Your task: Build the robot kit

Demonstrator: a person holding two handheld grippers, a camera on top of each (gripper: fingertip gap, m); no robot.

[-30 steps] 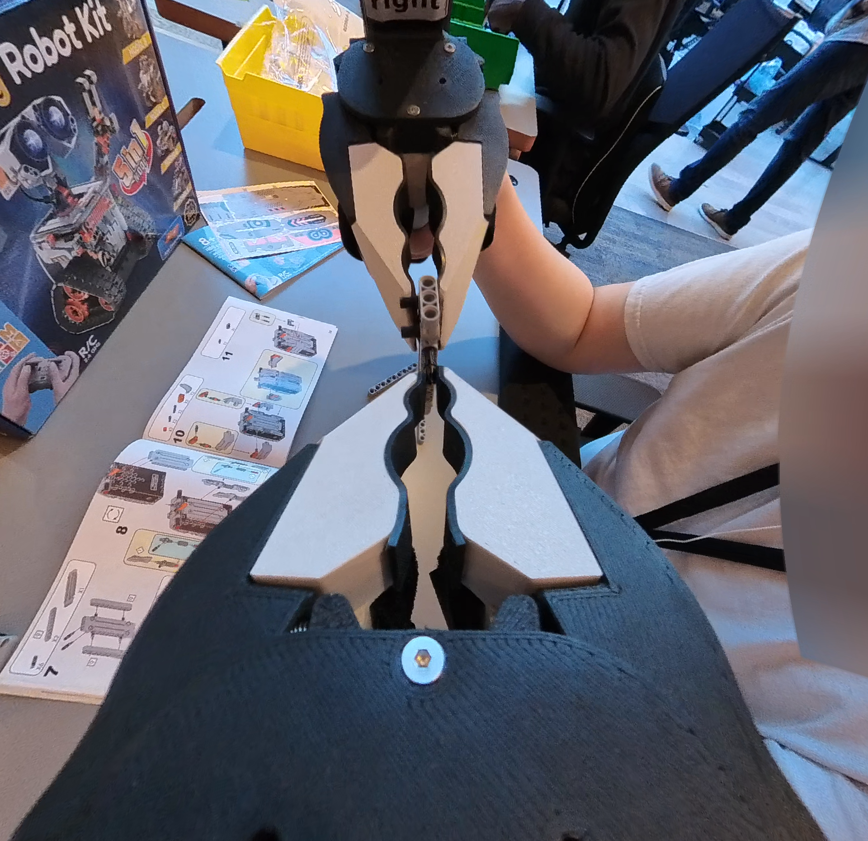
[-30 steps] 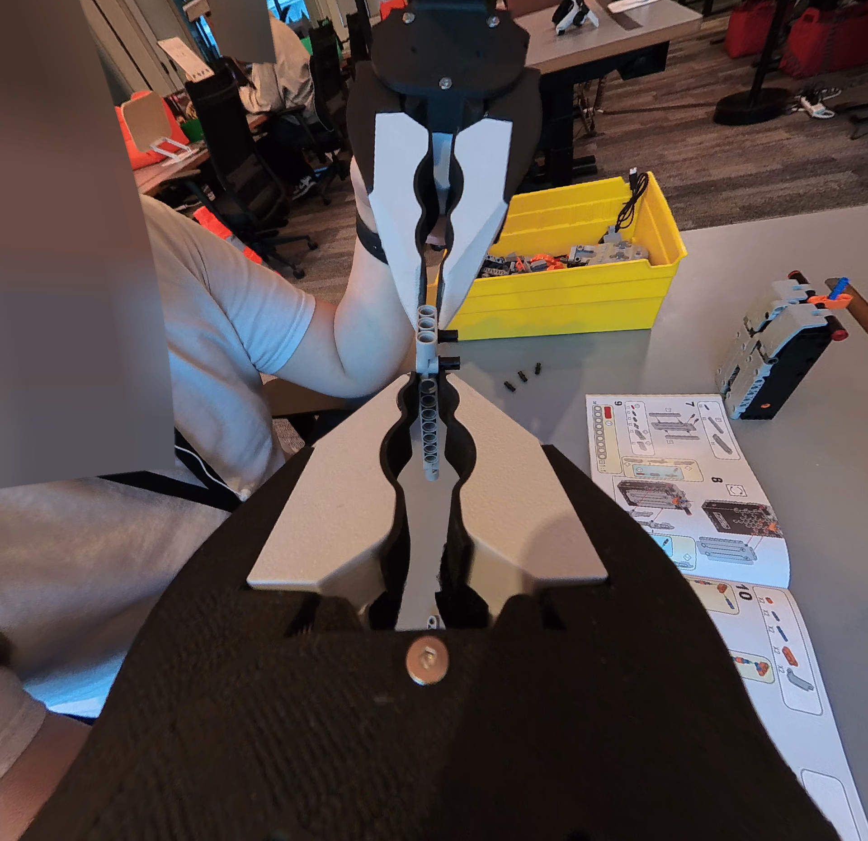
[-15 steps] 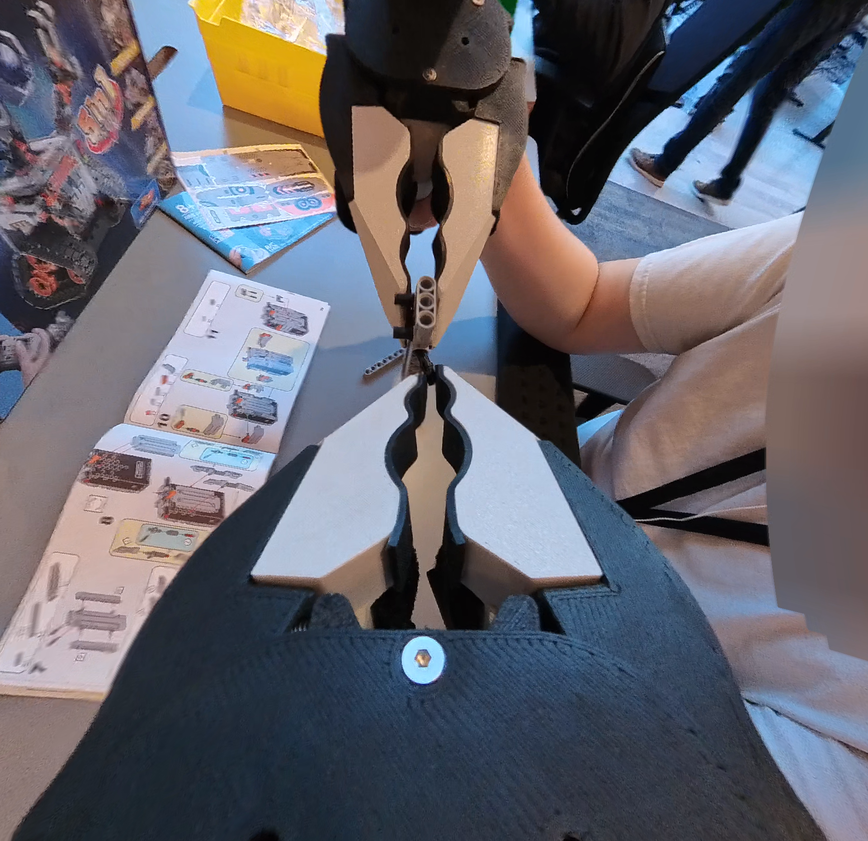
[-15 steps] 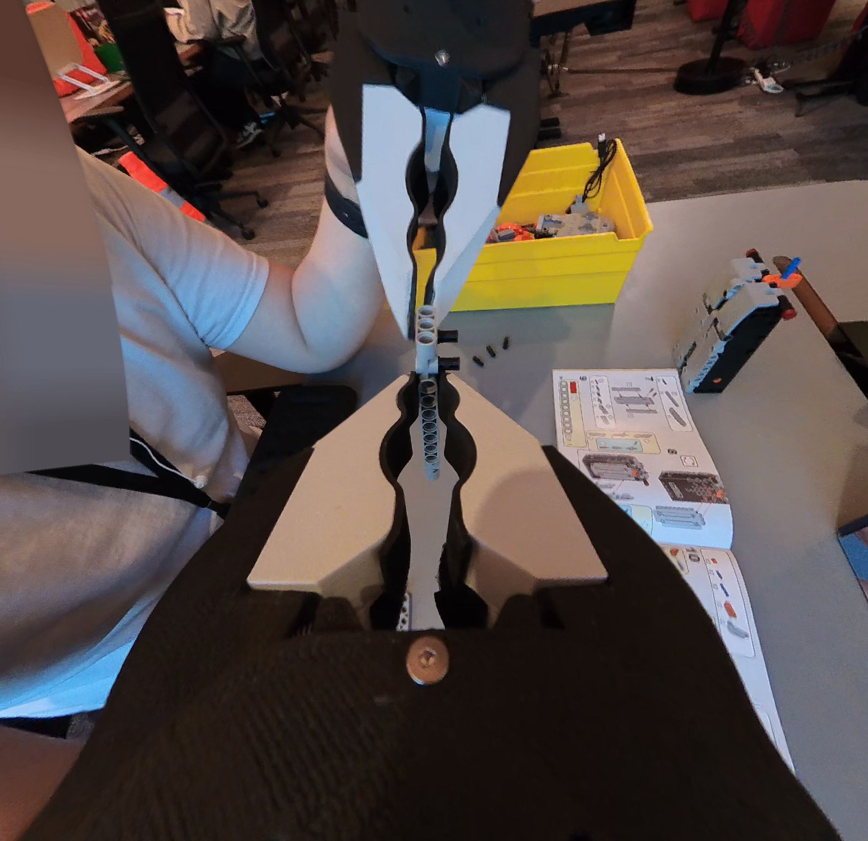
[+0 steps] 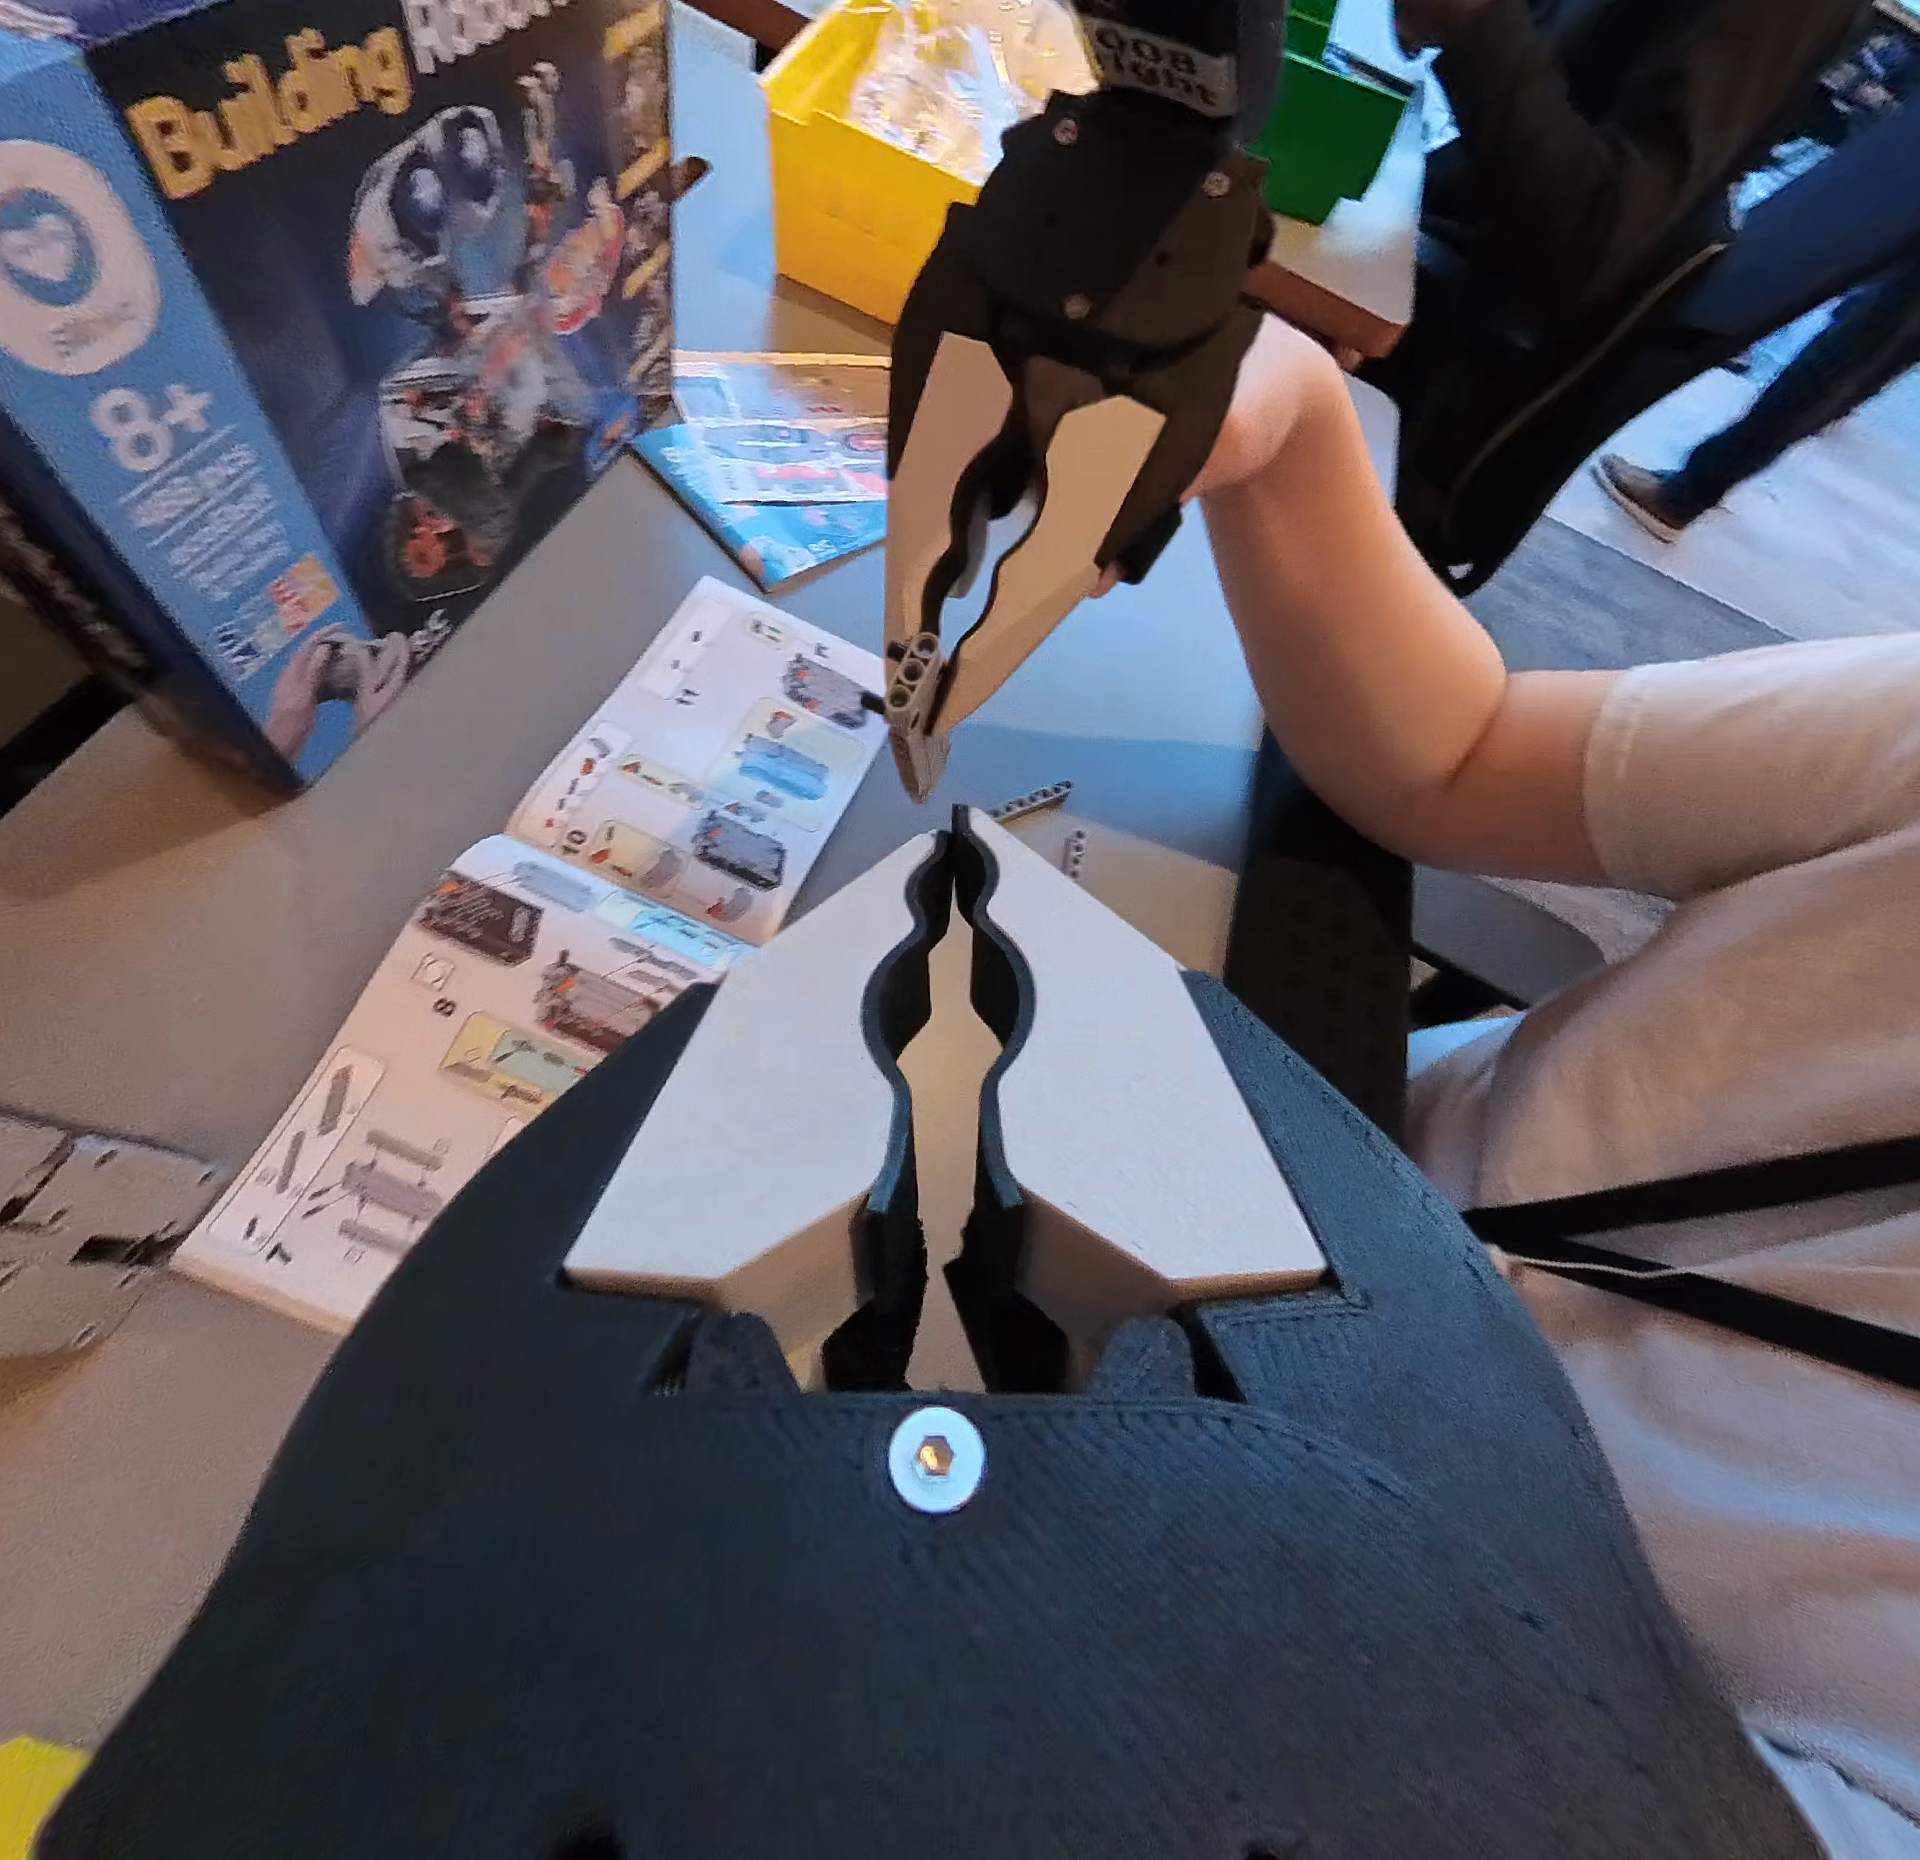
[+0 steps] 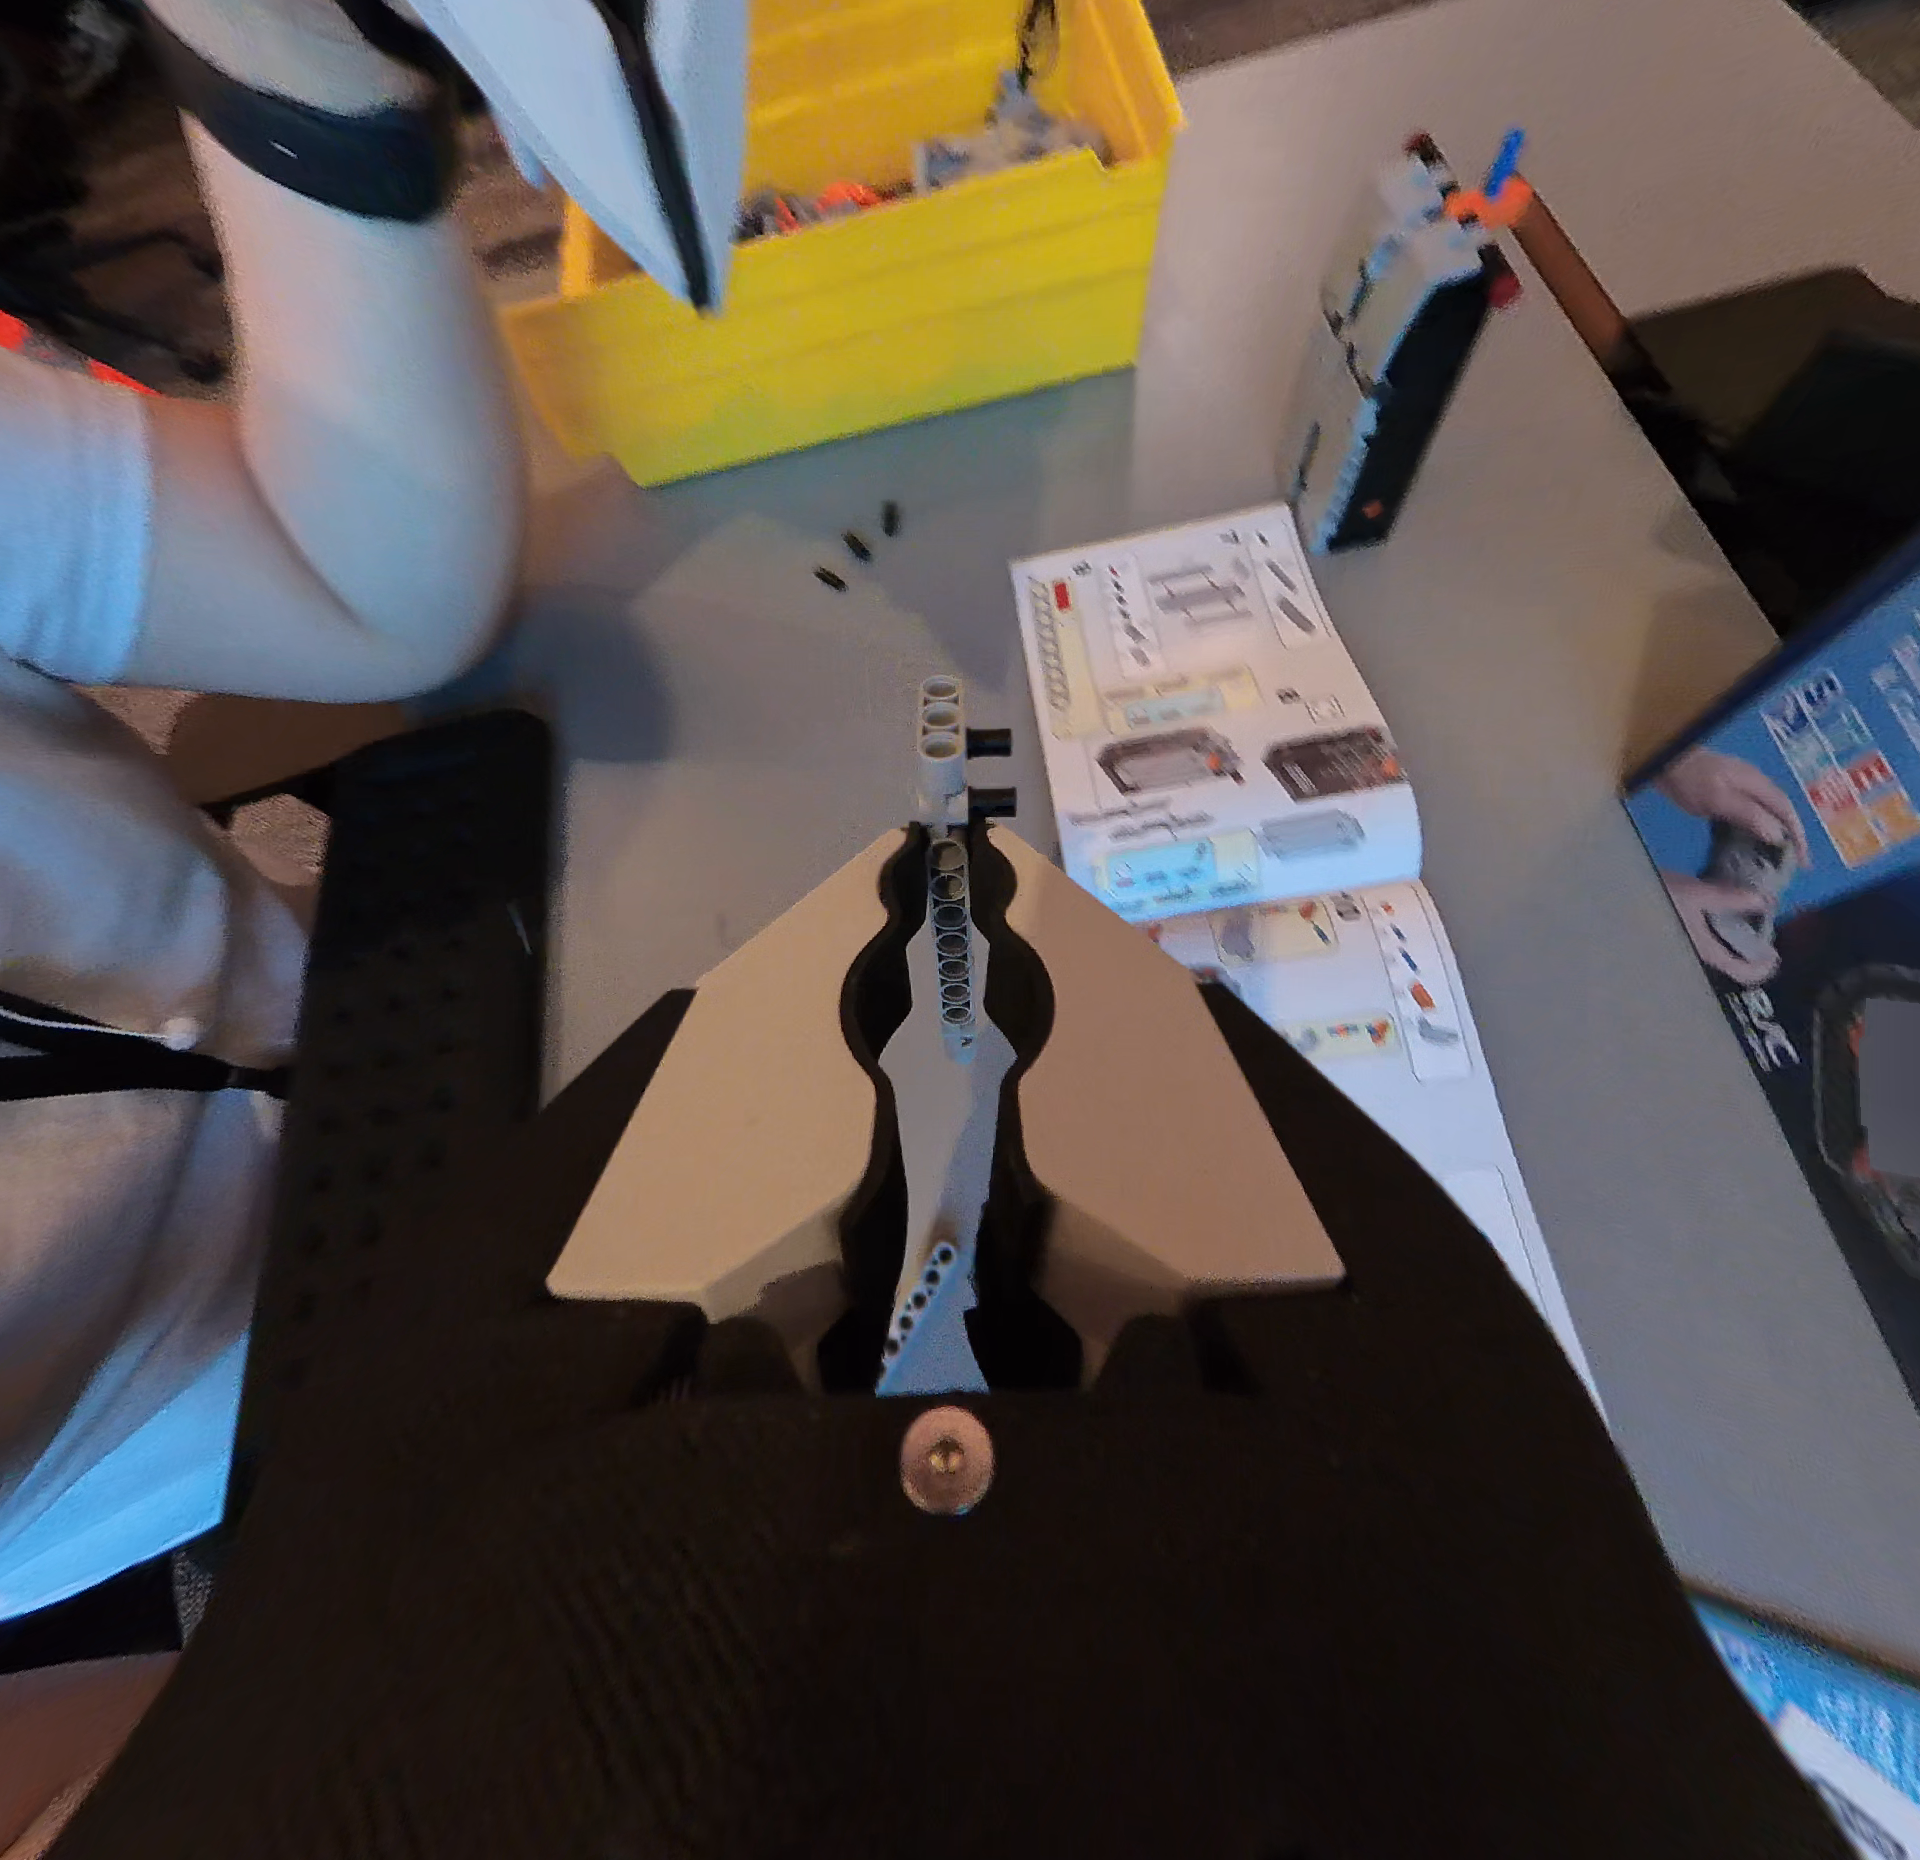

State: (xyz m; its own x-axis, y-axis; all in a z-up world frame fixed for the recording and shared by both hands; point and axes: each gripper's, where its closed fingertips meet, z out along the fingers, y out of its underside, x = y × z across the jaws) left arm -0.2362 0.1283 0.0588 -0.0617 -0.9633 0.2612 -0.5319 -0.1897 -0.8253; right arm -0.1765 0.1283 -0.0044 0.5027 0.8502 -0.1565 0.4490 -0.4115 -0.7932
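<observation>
My right gripper is shut on a light grey perforated beam that sticks out past its tips, with two black pins on its right side. It hangs over the grey table. In the left wrist view the right gripper points down at the table with the beam in its tips. My left gripper is shut with nothing showing between its fingers, just below and apart from the right one. In the right wrist view the left gripper is blurred at the upper left.
An open instruction booklet lies on the table. A blue kit box stands at the left. A yellow bin holds parts. A grey-and-black module, loose black pins and a small beam lie about. A person's arm crosses at the right. My right fingertips sit around 9 centimetres from my left ones.
The two grippers were tip to tip at the beam and have come apart. The right one has tilted down over the table with the beam. The left one has drawn back.
</observation>
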